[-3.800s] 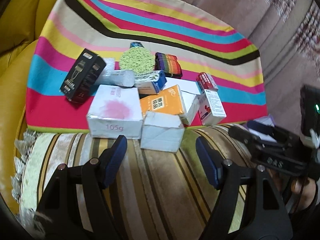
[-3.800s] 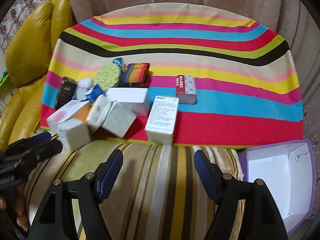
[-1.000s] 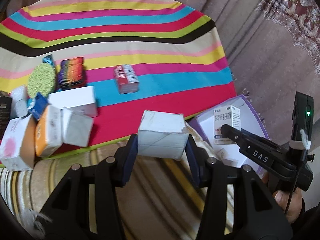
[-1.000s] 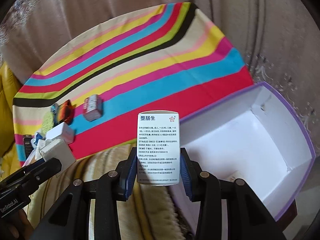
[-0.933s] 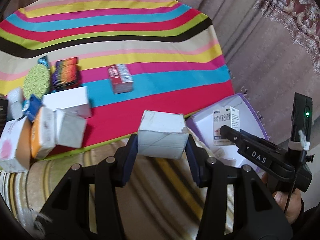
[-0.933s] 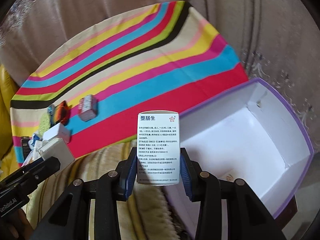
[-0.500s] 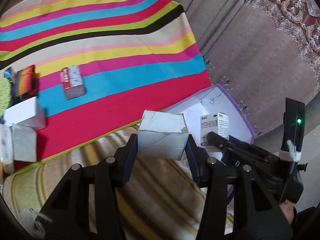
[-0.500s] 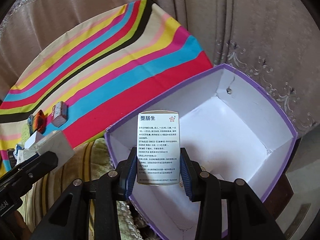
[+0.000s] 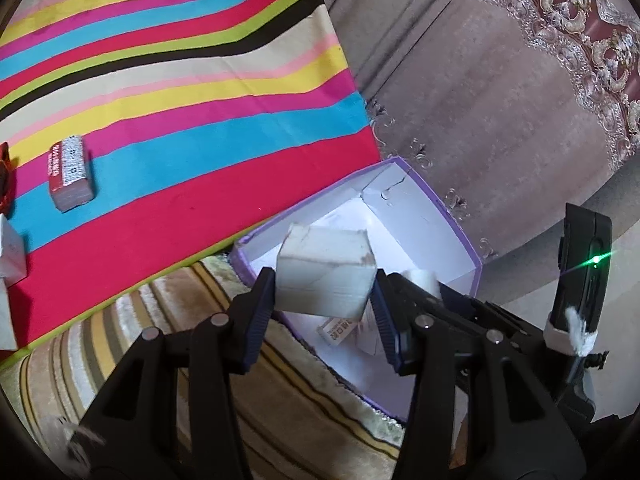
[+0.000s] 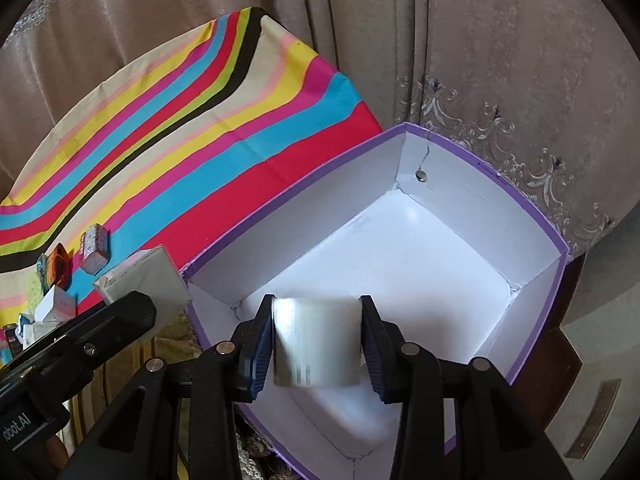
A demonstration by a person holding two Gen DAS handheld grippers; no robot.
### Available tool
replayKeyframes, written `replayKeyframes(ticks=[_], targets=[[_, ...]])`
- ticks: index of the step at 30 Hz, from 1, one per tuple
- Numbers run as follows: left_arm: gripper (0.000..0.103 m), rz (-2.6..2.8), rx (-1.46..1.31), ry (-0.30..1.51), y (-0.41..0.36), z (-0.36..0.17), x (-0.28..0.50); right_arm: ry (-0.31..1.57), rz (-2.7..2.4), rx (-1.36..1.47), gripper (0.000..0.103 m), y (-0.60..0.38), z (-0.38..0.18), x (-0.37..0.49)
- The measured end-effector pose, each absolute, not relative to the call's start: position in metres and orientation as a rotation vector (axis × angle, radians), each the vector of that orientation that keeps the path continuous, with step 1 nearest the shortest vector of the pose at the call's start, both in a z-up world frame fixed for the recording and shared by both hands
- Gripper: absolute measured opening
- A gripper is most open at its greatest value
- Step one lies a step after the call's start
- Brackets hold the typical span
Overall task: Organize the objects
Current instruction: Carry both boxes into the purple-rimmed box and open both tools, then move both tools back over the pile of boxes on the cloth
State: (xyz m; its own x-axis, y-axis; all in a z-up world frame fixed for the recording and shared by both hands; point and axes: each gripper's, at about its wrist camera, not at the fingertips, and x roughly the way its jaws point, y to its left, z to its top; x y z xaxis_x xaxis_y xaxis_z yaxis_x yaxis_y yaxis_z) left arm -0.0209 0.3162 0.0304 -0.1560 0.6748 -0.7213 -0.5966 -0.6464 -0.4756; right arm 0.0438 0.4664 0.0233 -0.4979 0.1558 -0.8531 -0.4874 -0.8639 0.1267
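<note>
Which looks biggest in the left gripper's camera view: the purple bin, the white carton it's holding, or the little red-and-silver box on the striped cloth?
1. Purple bin, clearly largest.
2. White carton, though it sits nearest the camera, which inflates it.
3. Red-and-silver box, smallest, but also farthest away, so its true size against the carton is unsure.

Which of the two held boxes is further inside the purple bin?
The blurred medicine box in the right gripper; the left gripper's plain white box hovers at the purple bin's edge.
</note>
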Motion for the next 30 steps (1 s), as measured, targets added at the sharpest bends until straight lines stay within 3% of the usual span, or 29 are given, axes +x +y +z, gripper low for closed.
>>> replayKeyframes(ticks=[2,4,30], targets=[[0.068,1.911,-1.248,-0.109,0.315,0.030,-0.022,0.505,2.373,-1.311,0.043,0.468,0.022,0.043],[0.071,1.914,-1.246,-0.133,0.312,0.030,-0.023,0.508,2.370,-1.311,0.047,0.469,0.021,0.043],[0.071,2.144,-1.140,-0.271,0.243,0.048,-0.024,0.343,2.455,-1.320,0.058,0.430,0.034,0.032]])
